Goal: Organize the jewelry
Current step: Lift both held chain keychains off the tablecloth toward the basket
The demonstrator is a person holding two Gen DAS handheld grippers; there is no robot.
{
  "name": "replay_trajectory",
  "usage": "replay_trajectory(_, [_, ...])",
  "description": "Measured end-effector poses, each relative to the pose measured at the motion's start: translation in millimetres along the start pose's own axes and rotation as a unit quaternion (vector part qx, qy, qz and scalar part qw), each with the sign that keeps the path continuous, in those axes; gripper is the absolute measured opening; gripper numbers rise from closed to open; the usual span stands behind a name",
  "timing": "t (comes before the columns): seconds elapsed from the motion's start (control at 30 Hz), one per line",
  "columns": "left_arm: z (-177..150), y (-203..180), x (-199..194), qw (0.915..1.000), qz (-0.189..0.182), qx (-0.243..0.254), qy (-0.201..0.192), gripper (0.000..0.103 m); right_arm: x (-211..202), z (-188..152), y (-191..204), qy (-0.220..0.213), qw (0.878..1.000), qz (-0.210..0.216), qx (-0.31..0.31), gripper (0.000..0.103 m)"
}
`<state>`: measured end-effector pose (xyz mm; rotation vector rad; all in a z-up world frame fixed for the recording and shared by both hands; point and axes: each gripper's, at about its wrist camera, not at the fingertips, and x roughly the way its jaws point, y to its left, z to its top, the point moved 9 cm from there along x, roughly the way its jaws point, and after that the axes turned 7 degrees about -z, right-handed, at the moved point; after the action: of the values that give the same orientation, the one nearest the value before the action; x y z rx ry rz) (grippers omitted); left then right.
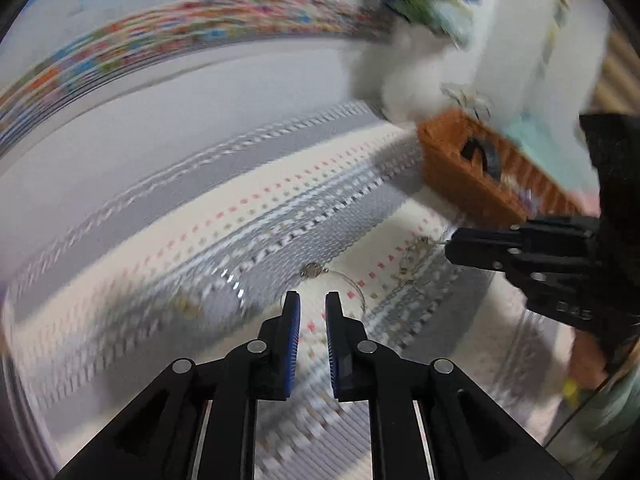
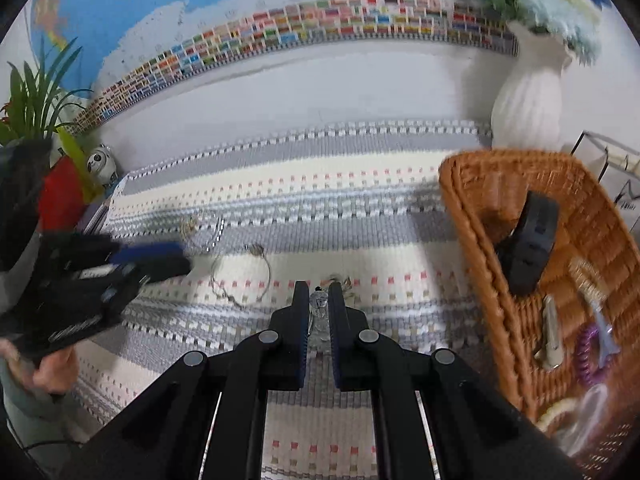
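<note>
Pinching a clear bead piece [image 2: 319, 307], right hand-held gripper [image 2: 319, 294] nears wicker basket [image 2: 472, 216]; left [image 1: 307, 307] spread.

Both wrist views look forward, low over the woven mat [image 2: 320, 184], sharing the wicker basket [image 1: 460, 160].

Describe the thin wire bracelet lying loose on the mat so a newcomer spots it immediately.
Start at the wicker basket and move left across the striped mat. The wire bracelet lies just ahead of the left gripper: a thin open hoop with one small charm, unlike the sparkly bangle behind it.
</note>
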<state>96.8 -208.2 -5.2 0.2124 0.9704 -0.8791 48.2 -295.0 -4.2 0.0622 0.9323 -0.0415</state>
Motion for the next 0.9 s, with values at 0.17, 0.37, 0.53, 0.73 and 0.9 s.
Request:
replay_trajectory(0.17, [3, -2, 22, 0.9953, 0.003, 0.095, 0.022, 0.014, 4, -8, 3, 0.008, 1.000, 0.001, -0.024, 0.010])
replay_trajectory(0.37, [6, -3, 46, 0.9877, 0.024, 0.150, 0.038, 0.027, 17, -12, 3, 0.022, 0.999, 0.019, -0.022, 0.010])
replay_trajectory(0.53, [12, 0, 51, 0.9872, 0.020, 0.155, 0.034, 0.034, 26, -15, 5, 0.032, 0.999, 0.027, -0.021, 0.010])
replay_trajectory(0.73, [19, 2, 56, 0.9888, 0.011, 0.147, 0.020, 0.034, 33, -16, 4, 0.036, 0.999, 0.032, -0.019, 0.010])
replay_trajectory(0.9, [18, -10, 61, 0.9866, 0.010, 0.163, 0.011, 0.011, 31, -19, 2, 0.030, 0.999, 0.033, -0.016, 0.010])
